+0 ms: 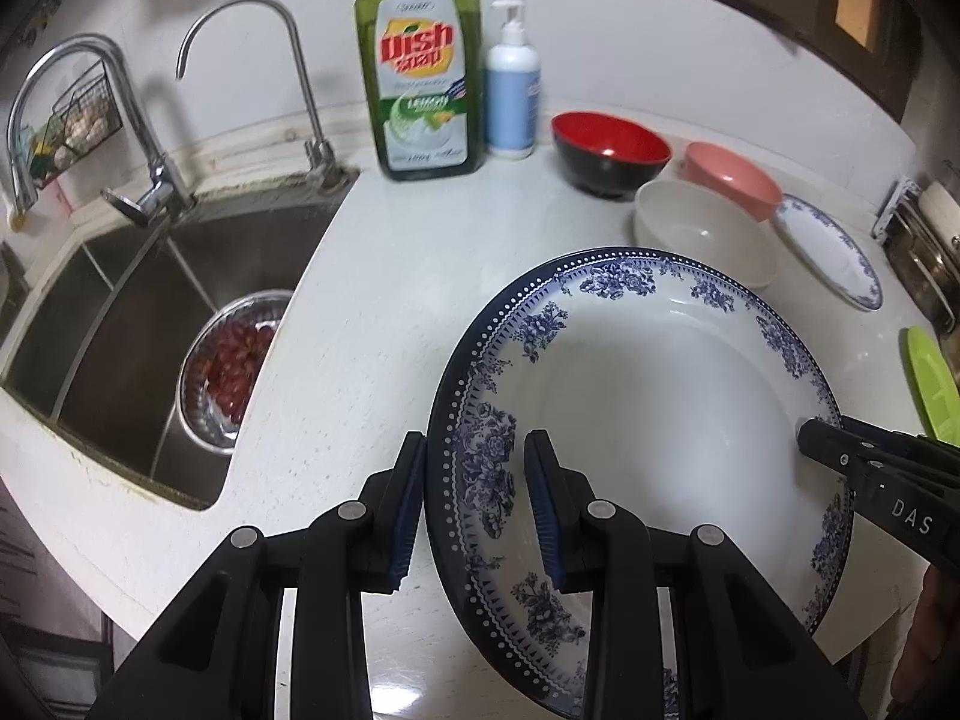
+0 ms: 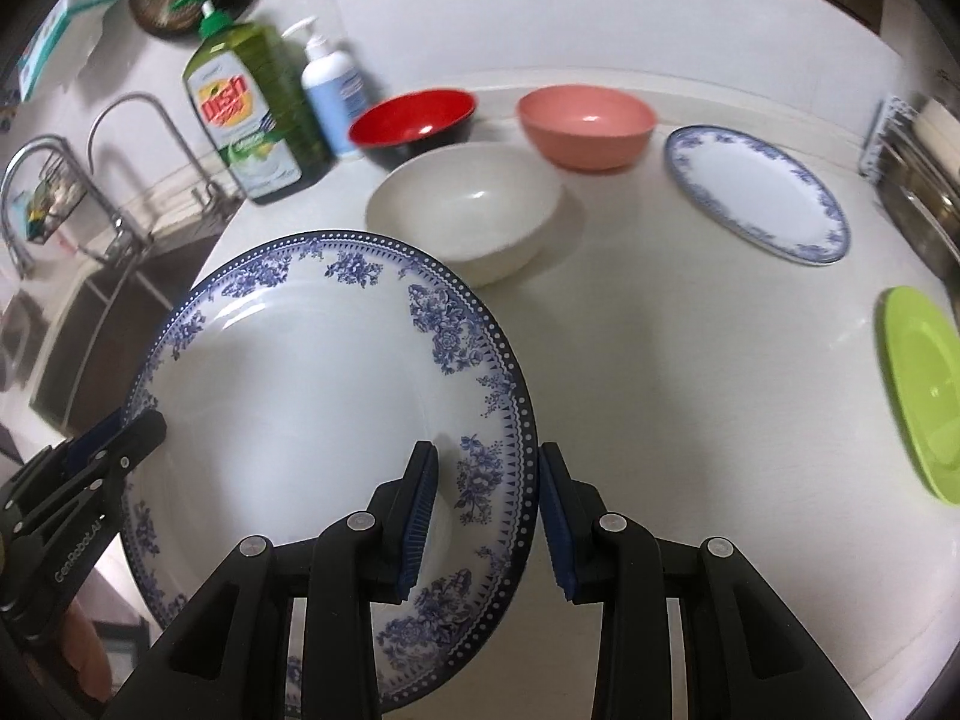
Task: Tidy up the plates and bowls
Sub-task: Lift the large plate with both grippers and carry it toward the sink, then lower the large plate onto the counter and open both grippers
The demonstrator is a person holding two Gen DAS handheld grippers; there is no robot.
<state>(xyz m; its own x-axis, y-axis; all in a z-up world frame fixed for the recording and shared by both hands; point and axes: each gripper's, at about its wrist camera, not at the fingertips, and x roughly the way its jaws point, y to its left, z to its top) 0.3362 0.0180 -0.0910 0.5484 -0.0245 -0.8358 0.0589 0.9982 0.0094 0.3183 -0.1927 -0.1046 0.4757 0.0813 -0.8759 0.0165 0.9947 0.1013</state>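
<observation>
Left wrist view showed you holding the big patterned plate (image 1: 648, 420) above the surface (image 1: 372, 312), left hand-held gripper (image 1: 474, 504) and right hand-held gripper (image 2: 489, 516) each clamped on opposite rims; uneven pull could have slipped it onto the white bowl (image 2: 468, 210).

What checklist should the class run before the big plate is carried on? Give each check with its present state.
1. Left gripper straddles the plate rim, one finger on each side: ok.
2. Right gripper straddles the opposite rim: ok.
3. Pads actually pressing the rim: cannot tell.
4. Plate empty, nothing to spill: ok.
5. Counter between the plate and the oval plate bare: ok.
6. White bowl clear of the plate's far edge: cannot tell; the rim overlaps it in the right wrist view.
</observation>
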